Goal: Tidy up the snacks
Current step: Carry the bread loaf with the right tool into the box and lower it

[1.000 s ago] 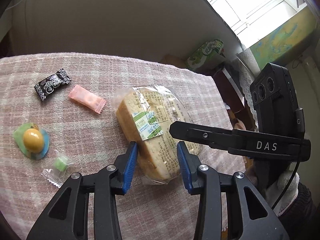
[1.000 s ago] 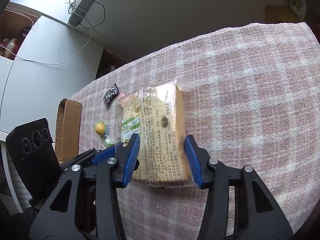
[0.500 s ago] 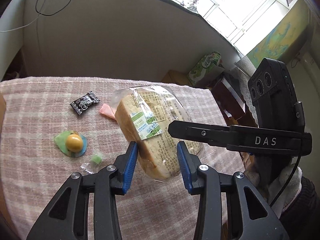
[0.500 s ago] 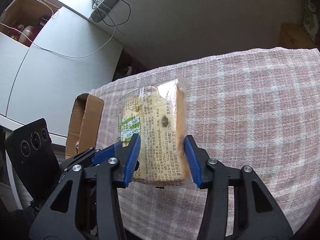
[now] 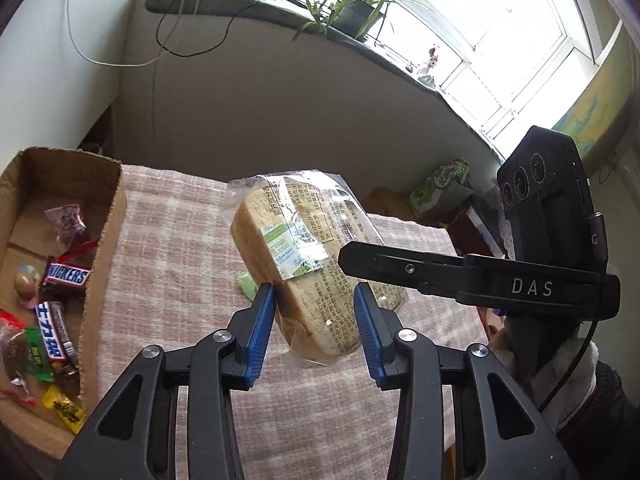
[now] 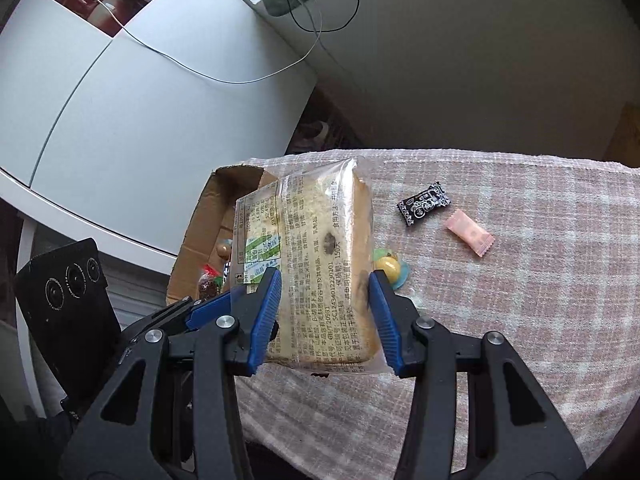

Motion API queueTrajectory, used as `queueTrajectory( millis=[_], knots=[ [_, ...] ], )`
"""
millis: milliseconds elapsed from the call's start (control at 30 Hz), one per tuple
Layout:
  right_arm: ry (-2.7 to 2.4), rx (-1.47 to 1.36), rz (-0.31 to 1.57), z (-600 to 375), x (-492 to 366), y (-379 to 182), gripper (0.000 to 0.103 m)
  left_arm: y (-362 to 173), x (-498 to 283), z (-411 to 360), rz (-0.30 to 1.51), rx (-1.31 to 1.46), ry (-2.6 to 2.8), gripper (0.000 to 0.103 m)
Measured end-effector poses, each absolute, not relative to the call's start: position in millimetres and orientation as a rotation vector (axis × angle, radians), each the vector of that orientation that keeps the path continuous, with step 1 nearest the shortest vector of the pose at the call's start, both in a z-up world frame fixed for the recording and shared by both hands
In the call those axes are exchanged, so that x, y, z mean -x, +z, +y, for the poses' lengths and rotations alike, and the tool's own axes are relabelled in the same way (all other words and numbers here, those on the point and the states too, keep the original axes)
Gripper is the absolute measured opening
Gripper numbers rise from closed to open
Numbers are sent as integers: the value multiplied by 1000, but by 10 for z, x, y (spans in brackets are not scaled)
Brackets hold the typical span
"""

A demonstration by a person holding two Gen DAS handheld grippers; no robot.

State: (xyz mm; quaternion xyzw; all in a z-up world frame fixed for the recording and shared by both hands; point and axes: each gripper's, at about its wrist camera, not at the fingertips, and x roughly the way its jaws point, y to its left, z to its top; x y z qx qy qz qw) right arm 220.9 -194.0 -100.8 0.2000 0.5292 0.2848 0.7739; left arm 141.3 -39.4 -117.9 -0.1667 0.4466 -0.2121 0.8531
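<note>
A clear-wrapped loaf of sliced bread (image 5: 304, 256) hangs tilted above the pink checked tablecloth (image 5: 180, 248). My left gripper (image 5: 314, 300) is shut on its near end, blue pads pressing both sides. My right gripper (image 6: 324, 292) is shut on the same bread (image 6: 316, 264) from the other side; one of its black fingers (image 5: 400, 268) crosses the loaf in the left wrist view. An open cardboard box (image 5: 104, 240) holding several wrapped snacks stands at the table's left end, just left of the loaf.
On the cloth lie a black candy (image 6: 424, 208), a pink candy (image 6: 468, 236), a yellow-and-green jelly (image 6: 390, 268) and a small green sweet (image 5: 246, 286) half hidden behind the loaf. Beyond the box (image 6: 200, 232) is the table edge and a white cabinet (image 6: 140, 128).
Both grippers have lifted the bread off the cloth and carried it left. The cardboard box has come into view beside it, and the loose candies have slid to the right.
</note>
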Motion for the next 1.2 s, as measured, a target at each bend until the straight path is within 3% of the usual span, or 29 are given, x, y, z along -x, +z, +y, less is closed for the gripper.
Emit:
queueTrajectory(
  millis=[767, 1200],
  knots=[
    [854, -280, 1200, -7, -2377, -958, 48, -1222, -996, 1313, 878, 438, -153, 39],
    [851, -255, 1240, 453, -2498, -1133, 48, -1342, -1083, 1569, 907, 404, -95, 39]
  ],
)
